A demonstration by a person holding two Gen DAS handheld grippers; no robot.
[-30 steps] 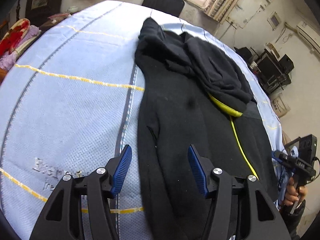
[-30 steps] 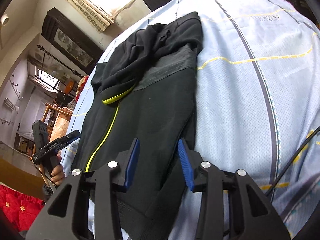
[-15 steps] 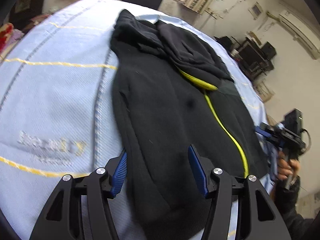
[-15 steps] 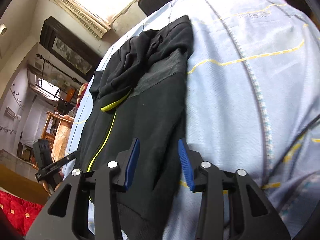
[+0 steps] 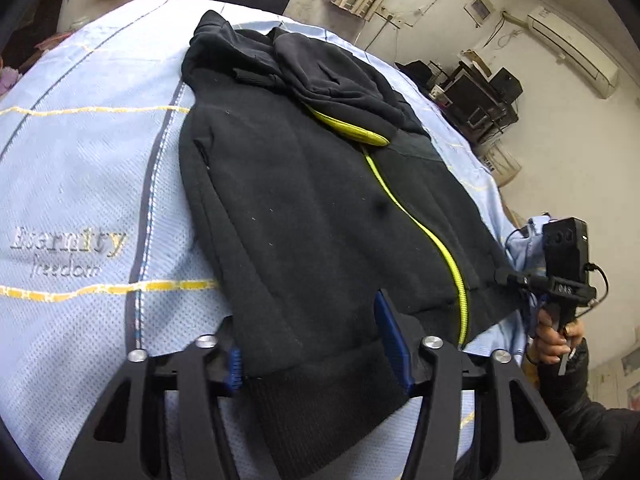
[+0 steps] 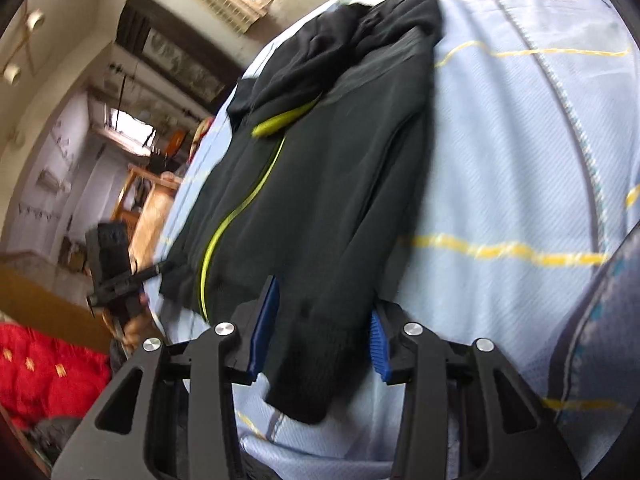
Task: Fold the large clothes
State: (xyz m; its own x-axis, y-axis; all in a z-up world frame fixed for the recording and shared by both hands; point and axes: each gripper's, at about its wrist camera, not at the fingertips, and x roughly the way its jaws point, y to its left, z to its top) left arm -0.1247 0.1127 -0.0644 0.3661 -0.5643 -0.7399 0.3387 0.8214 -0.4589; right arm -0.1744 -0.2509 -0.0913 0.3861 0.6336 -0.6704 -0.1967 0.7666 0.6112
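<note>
So the black zip-up jacket (image 5: 304, 200) is lying flat on the light blue bedsheet (image 5: 80, 184), running from the bottom centre of the left wrist view up to the top centre, with its hood and sleeves bunched in a heap at the far end and the neon yellow zipper (image 5: 416, 224) curving down the right half of the frame. Both grippers are at the ribbed hem.

The left gripper (image 5: 316, 356) has its jaws wide apart with the hem corner sitting between them, nothing pinched. Same deal on the right gripper (image 6: 316, 340): jaws apart, straddling the other hem corner at the bottom centre of its view. That view is a bit blurry, so I can't tell how deep the cloth sits.

What I'd worry about:
- The fleece looks thick, and the hem is doubled over. If a jaw bites only the top layer, the front panel lifts and the back stays on the bed.
- The sheet is right under the hem, so a low bite could grab bedsheet along with jacket.
- That loose pile at the hood end could slide sideways when the hem gets carried over, leaving a lumpy fold.
- Uneven lifting between the two sides would likely skew the zipper line.
</note>
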